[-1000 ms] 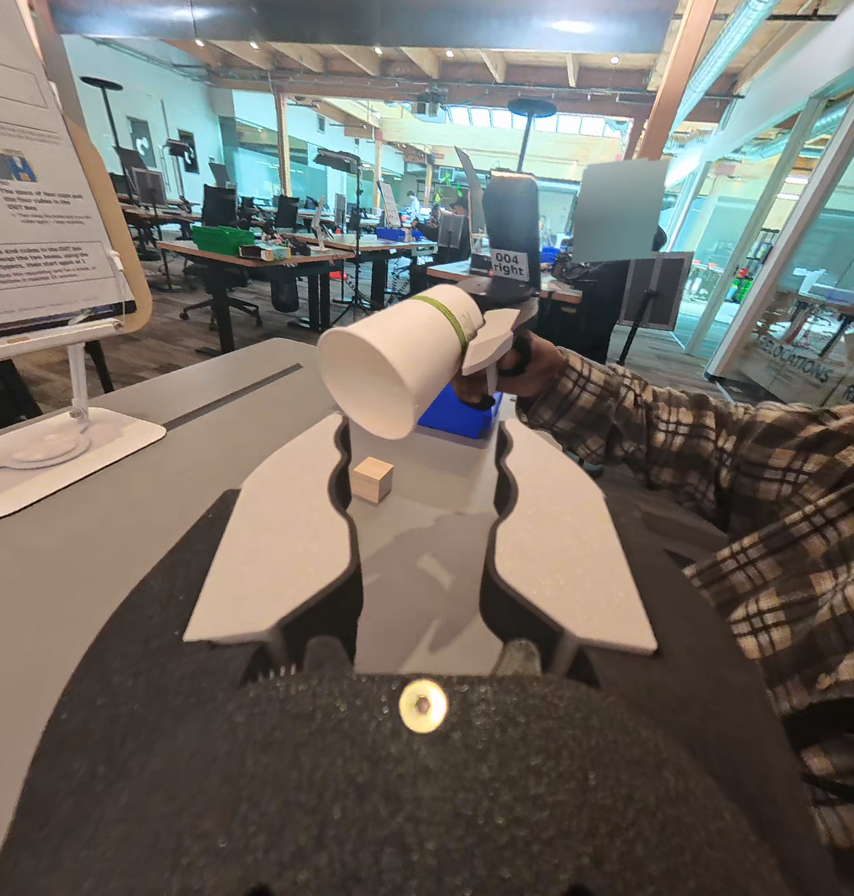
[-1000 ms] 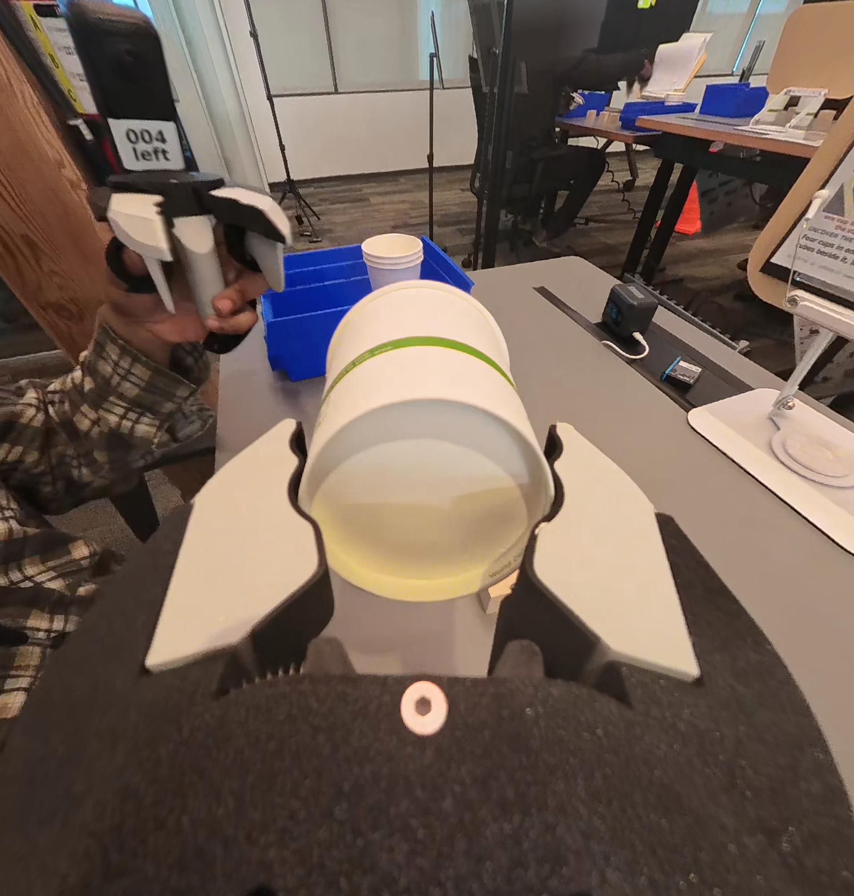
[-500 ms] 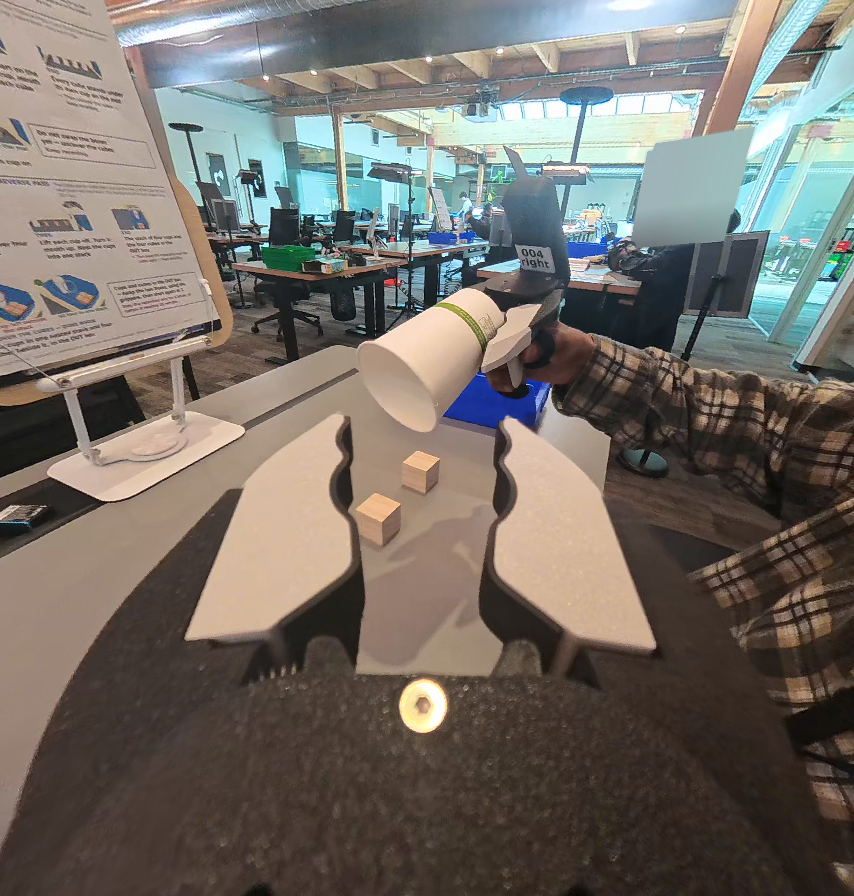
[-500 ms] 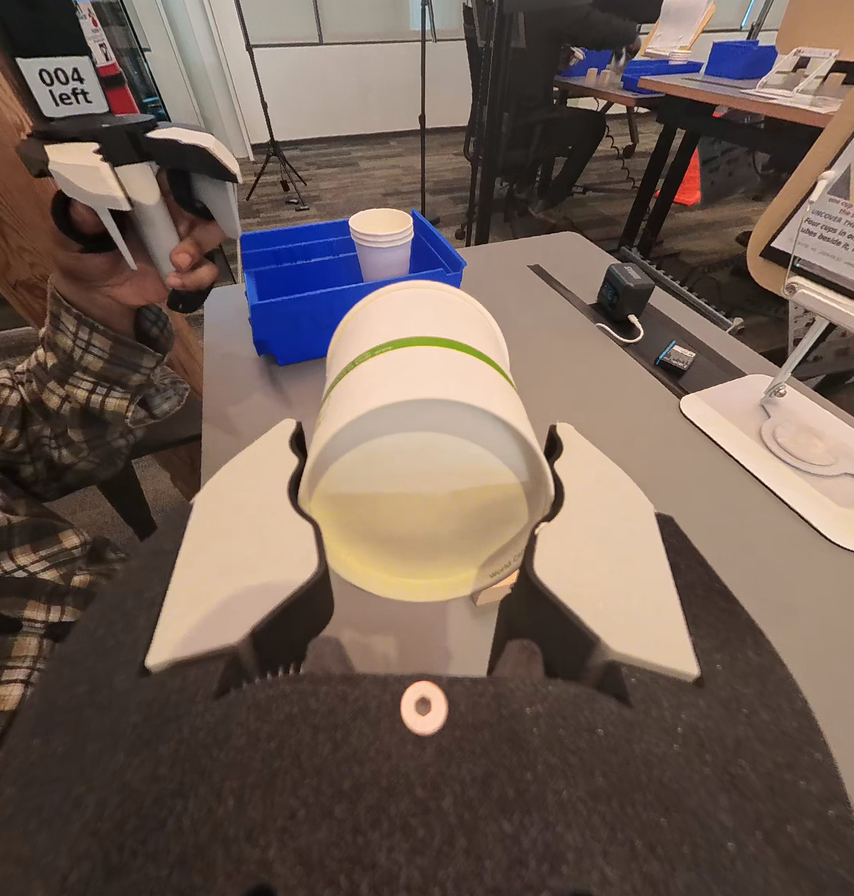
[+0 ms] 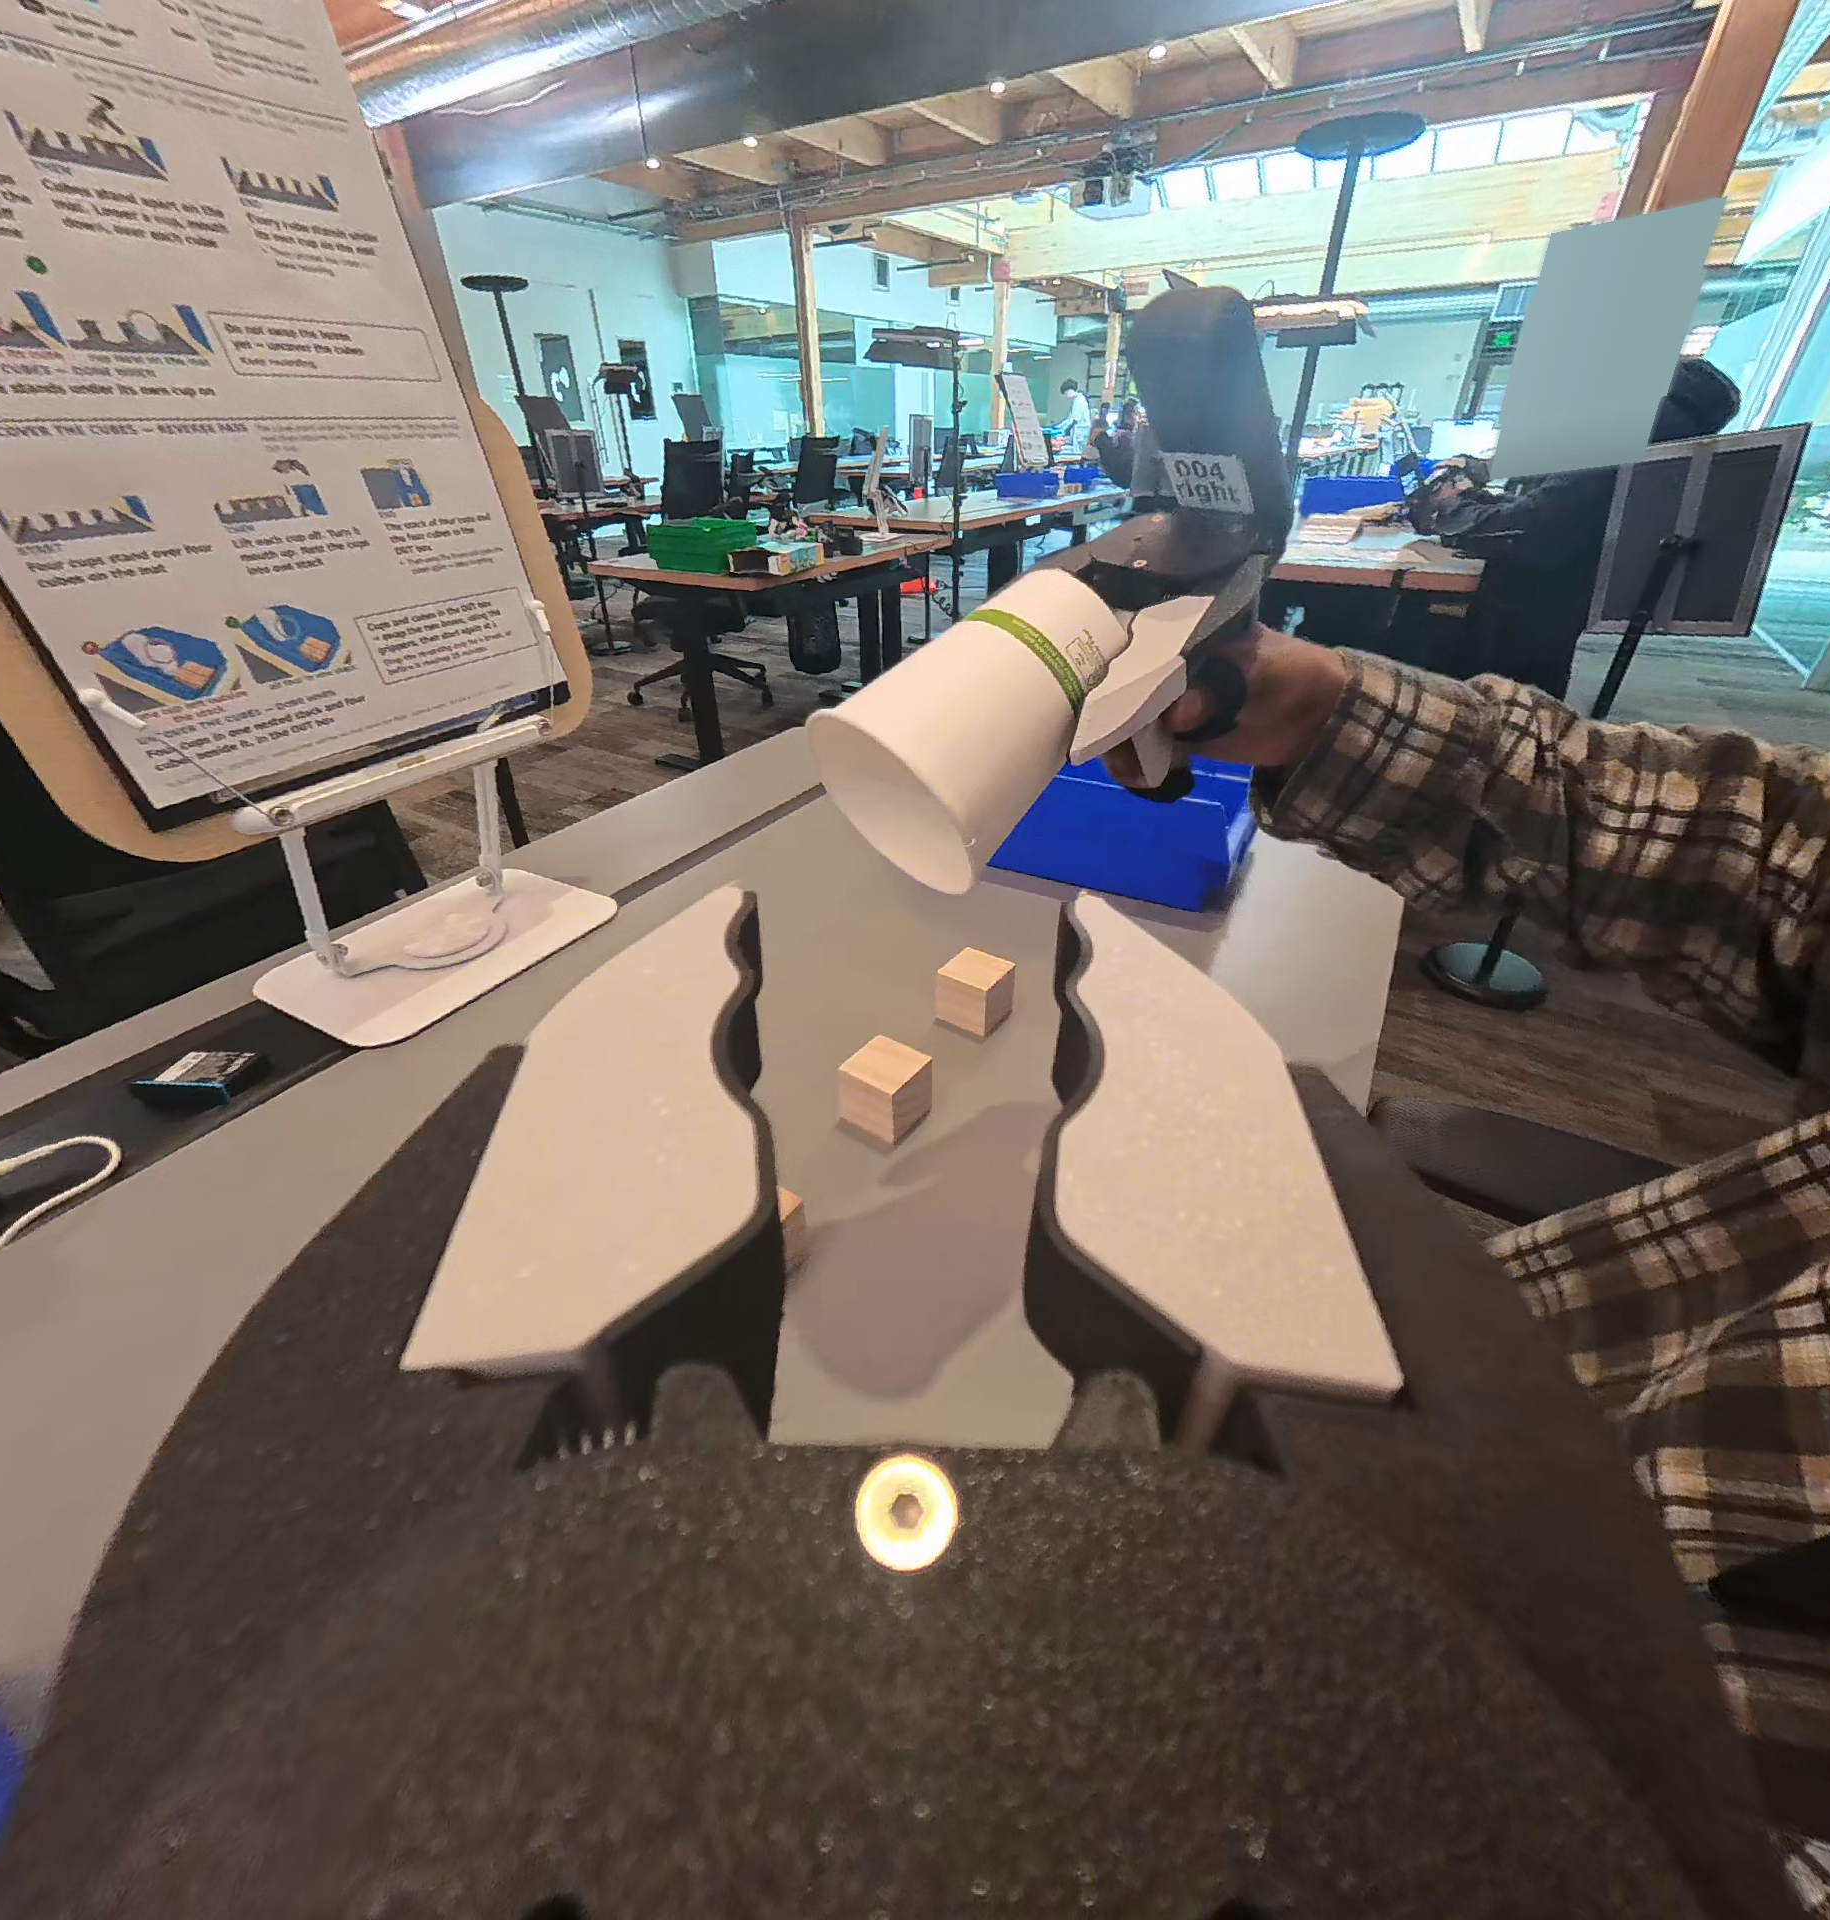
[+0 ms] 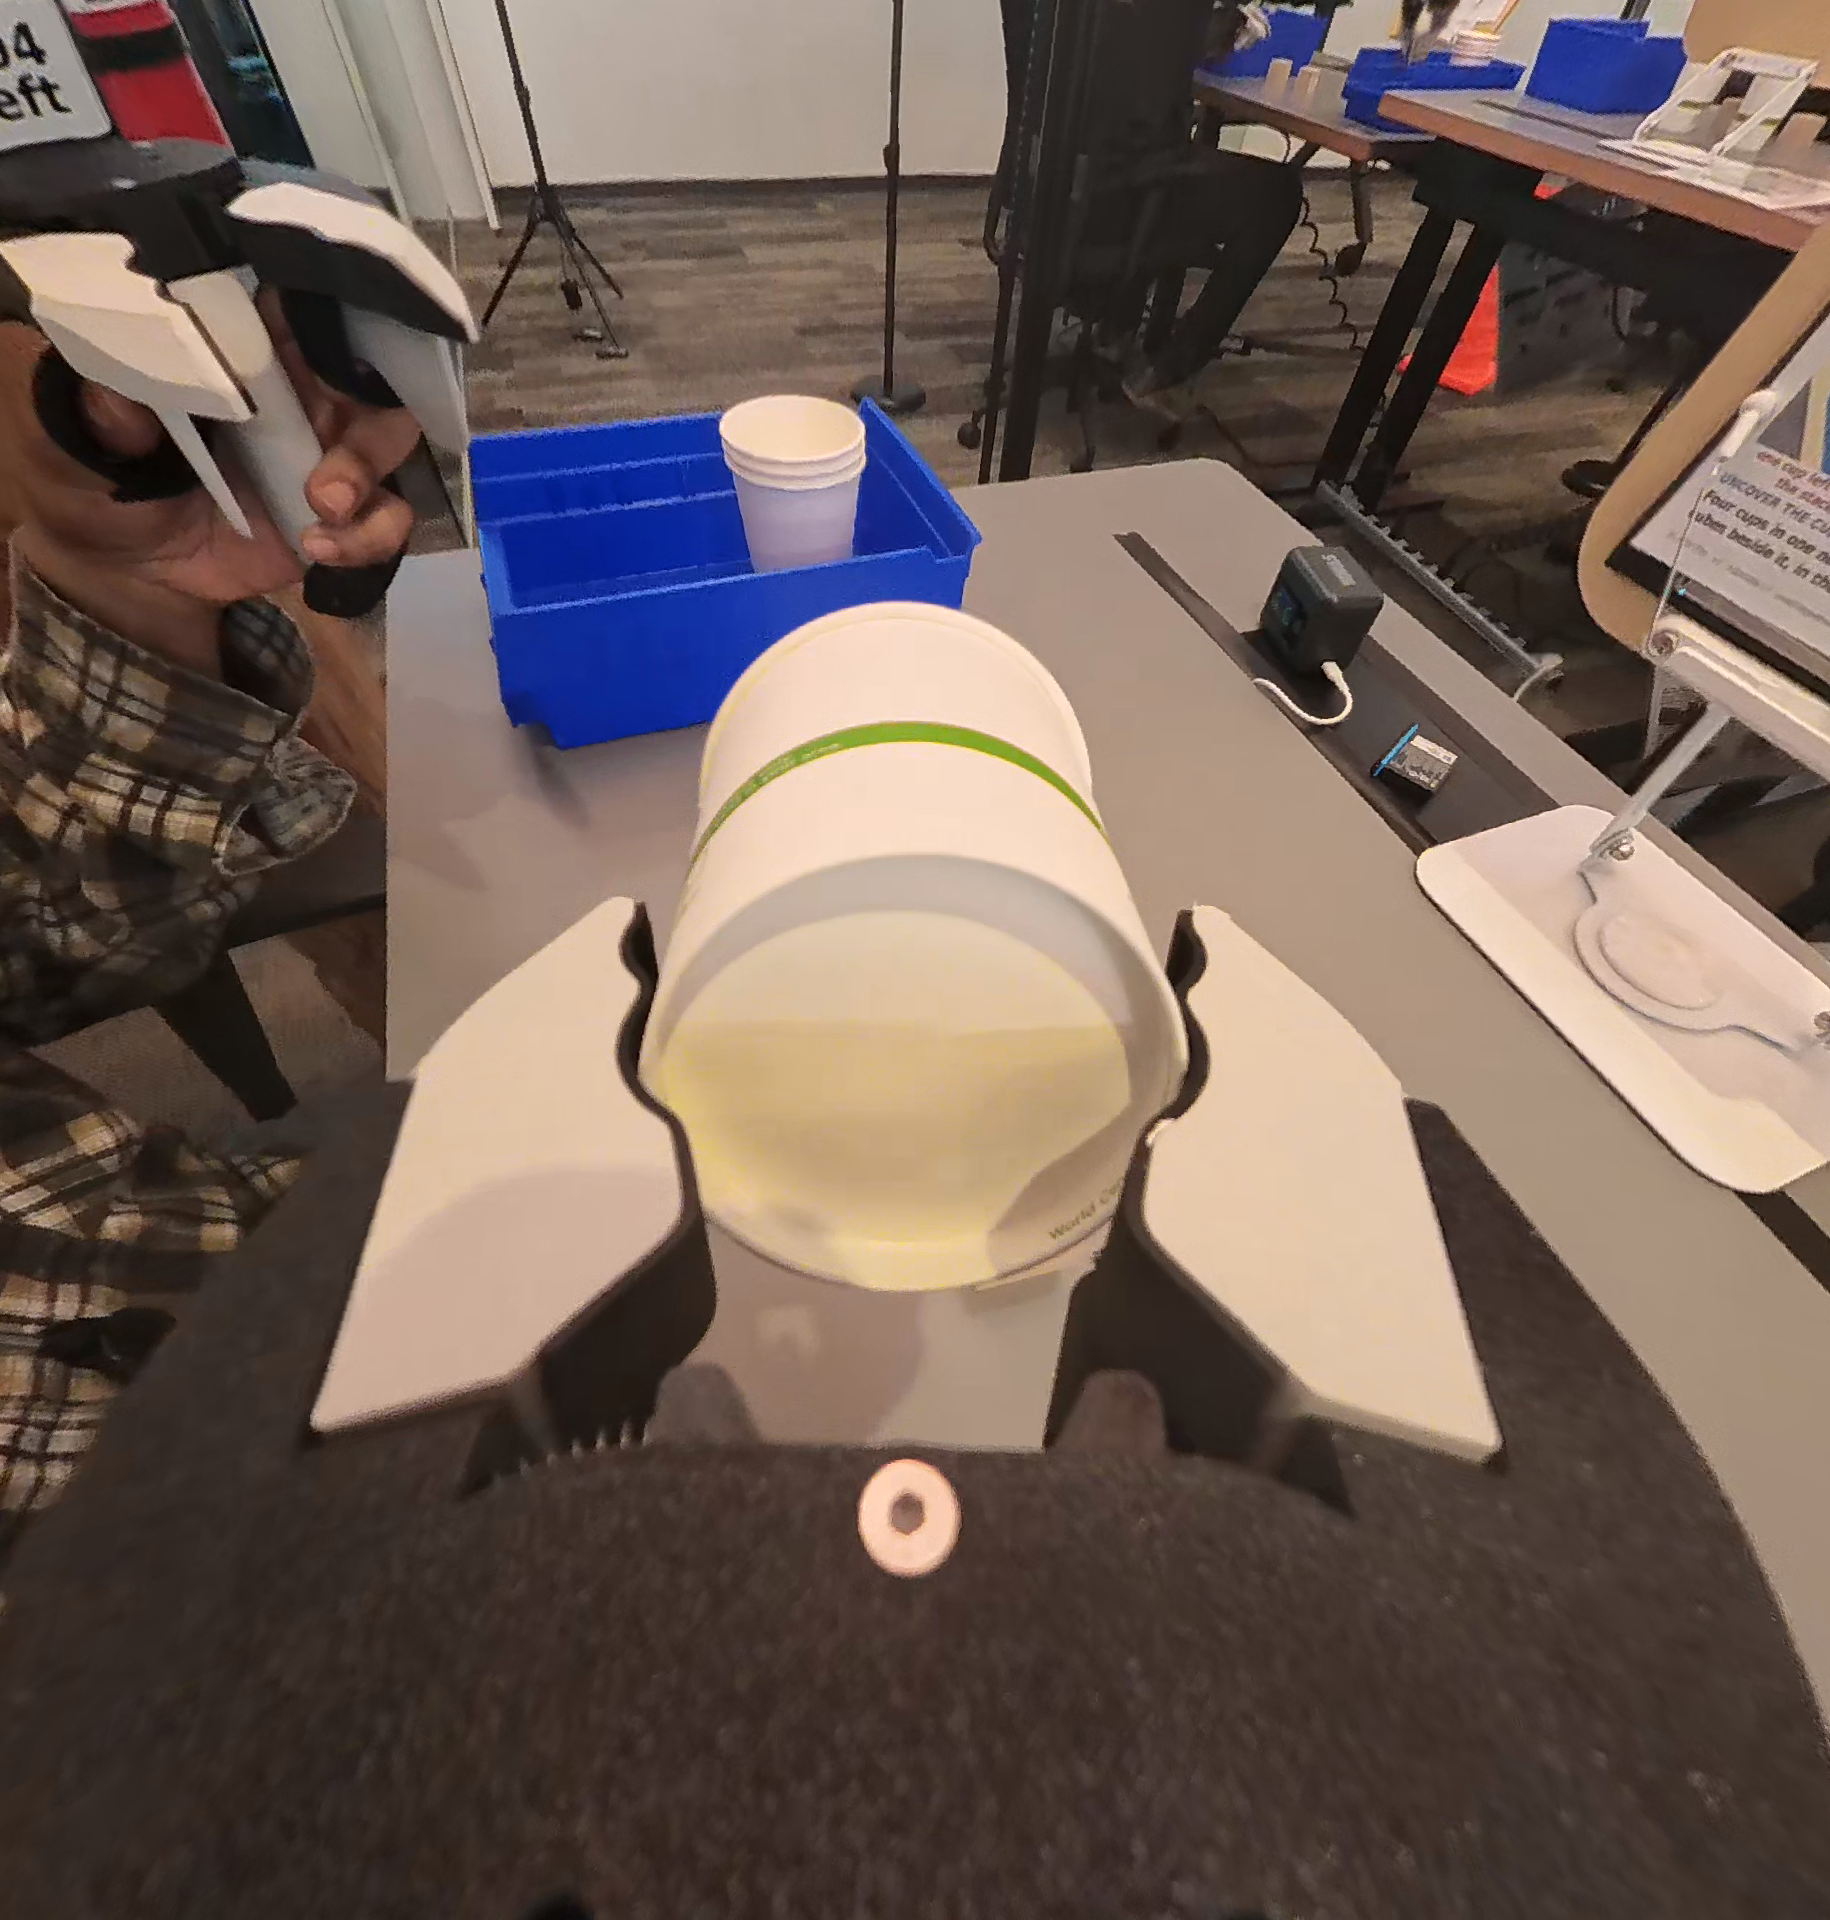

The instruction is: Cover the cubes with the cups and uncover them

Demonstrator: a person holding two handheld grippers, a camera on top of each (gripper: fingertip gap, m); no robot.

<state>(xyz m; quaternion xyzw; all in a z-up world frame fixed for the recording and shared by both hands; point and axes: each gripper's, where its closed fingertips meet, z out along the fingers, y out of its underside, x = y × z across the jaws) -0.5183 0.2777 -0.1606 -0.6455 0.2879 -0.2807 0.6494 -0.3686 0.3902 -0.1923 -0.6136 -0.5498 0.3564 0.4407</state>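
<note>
No cube is covered yet. The right gripper [image 6: 906, 1039] clamps a paper cup [image 5: 952, 748] mouth-down above two bare cubes [image 5: 885, 1086] near the table's [image 5: 215, 1226] far edge; the left gripper [image 5: 906, 1049] hangs apart, empty. More cups [image 6: 792, 478] wait in the blue bin [image 6: 620, 623].

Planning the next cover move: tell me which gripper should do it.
Right. The right gripper already clamps a white cup, tilted mouth-down above the far cube. The left gripper is open and empty, so it would probably need a cup from the blue bin.
</note>
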